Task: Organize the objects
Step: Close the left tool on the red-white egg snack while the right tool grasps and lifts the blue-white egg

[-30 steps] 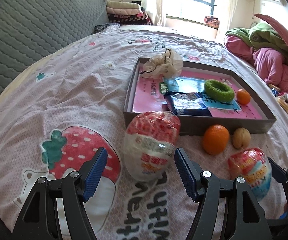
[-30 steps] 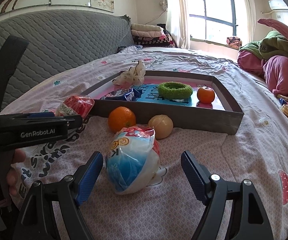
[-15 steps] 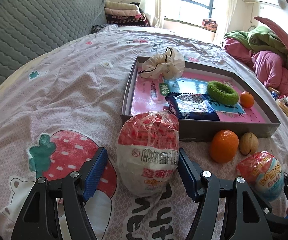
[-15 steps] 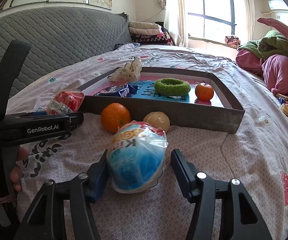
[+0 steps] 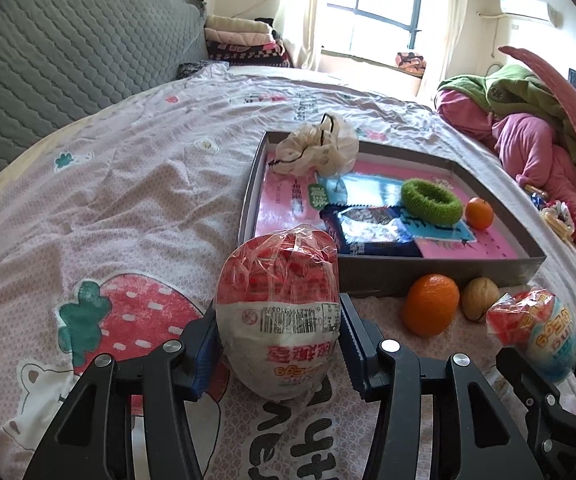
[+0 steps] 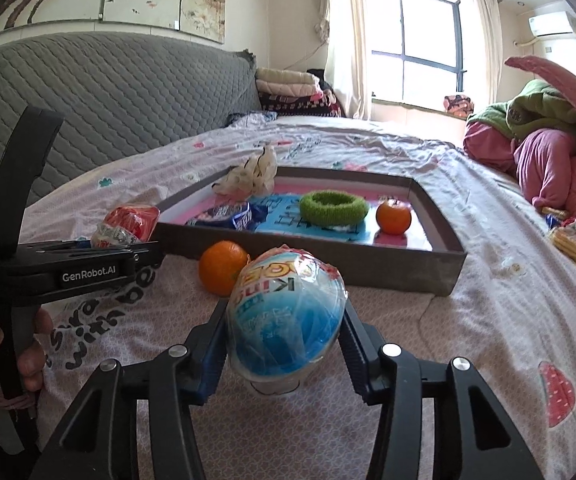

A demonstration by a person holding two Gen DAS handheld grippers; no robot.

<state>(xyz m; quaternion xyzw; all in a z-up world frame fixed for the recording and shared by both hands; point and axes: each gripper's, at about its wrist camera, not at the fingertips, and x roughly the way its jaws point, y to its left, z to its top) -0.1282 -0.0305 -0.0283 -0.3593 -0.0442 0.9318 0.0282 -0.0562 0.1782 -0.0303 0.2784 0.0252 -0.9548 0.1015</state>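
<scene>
Tray [image 5: 440, 276] position governed the coming move: it lay directly ahead of both grippers on the bedspread [image 5: 136, 184], with its near wall facing them and its long side running across the view.

The left gripper [image 5: 278, 350] was closing on the red egg-shaped packet [image 5: 278, 312], and both blue pads touched the packet's flanks. The packet stood upright between the jaws, its long axis vertical and its red end uppermost, with its base apparently on the bedspread. It sat just in front of the tray's near-left corner, so the judged path was a lift followed by a short forward carry over the wall.

The right gripper [image 6: 284, 344] was closing on the blue egg-shaped packet [image 6: 286, 316], with the pads against both sides. This packet lay tilted, its long axis leaning toward the tray. It sat farther back from the near wall than the red packet, with the orange [image 6: 224, 266] between it and the tray.

Judged by distance, the left hand was nearer the tray. Inside the tray, free floor remained at the left side, beside the dark snack bag [image 5: 372, 232] and short of the green ring [image 5: 430, 202].
</scene>
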